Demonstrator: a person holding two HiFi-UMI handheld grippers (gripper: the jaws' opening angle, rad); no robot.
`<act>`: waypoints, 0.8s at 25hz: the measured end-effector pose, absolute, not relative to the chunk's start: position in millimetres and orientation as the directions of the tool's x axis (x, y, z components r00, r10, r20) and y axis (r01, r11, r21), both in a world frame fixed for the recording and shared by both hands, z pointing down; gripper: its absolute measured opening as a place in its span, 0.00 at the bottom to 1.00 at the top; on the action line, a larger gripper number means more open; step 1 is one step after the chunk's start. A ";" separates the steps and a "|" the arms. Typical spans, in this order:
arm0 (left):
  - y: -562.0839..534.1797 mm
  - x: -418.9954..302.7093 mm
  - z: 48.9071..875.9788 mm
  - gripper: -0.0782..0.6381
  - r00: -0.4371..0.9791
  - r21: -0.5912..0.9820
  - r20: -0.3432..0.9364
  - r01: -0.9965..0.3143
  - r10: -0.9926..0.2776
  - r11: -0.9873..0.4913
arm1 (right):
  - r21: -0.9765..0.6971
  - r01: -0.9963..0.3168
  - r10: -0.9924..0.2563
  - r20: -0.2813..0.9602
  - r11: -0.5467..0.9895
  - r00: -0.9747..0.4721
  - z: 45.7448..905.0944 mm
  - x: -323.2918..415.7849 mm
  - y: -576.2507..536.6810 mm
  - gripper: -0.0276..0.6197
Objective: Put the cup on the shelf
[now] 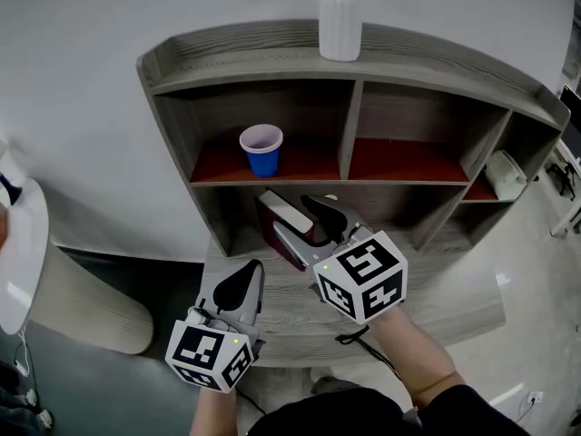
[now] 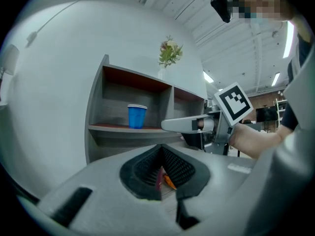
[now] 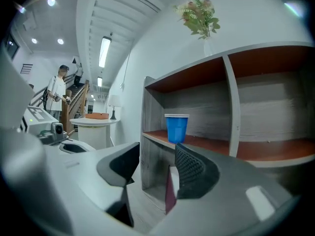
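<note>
In the head view, the cup (image 1: 261,150) is standing upright in the upper left bay of the shelf (image 1: 272,39), already on its red board. It is being judged light, thin-walled and easily crushed or tipped. A soft squeeze across the wall at mid-height, below the rim, is being advised. The right gripper (image 1: 307,214) is being held low and near, well apart from the cup, jaws half apart beside a maroon box (image 1: 286,225). The left gripper (image 1: 247,275) is being held nearest, closed.

In the left gripper view, the jaws are being pressed together on nothing, and the cup (image 2: 137,116) is showing far beyond, to the left.

In the right gripper view, nothing is being gripped. The cup (image 3: 176,127) is showing far above the gap, where a maroon edge, probably the box, is glimpsed.
</note>
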State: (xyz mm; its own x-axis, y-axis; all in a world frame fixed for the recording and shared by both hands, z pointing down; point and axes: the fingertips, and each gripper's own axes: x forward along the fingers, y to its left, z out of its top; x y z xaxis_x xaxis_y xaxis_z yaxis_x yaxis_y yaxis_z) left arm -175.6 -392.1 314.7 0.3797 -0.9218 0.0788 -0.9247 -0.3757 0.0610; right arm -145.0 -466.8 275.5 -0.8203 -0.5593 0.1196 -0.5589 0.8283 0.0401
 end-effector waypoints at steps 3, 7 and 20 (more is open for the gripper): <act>-390.0 -172.8 321.1 0.10 0.384 0.068 0.084 -0.923 -0.919 -0.379 | 0.002 -0.559 -0.555 0.129 0.829 -0.822 289.7 -138.2 -457.4 0.34; -387.1 -172.4 328.5 0.10 0.388 0.087 0.088 -0.920 -0.917 -0.381 | -0.028 -0.566 -0.556 0.155 0.824 -0.816 308.9 -132.2 -446.7 0.31; -380.6 -163.7 350.1 0.10 0.428 0.125 0.116 -0.901 -0.896 -0.414 | -0.090 -0.596 -0.572 0.199 0.798 -0.796 343.3 -111.1 -425.1 0.25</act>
State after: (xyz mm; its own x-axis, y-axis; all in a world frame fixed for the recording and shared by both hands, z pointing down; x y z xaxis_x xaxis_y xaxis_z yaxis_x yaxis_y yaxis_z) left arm -163.7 -380.6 350.1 0.4281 -0.8963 0.1156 -0.9015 -0.4145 0.1246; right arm -111.1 -425.1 343.3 -0.7958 -0.5718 0.1994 -0.5960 0.7979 -0.0904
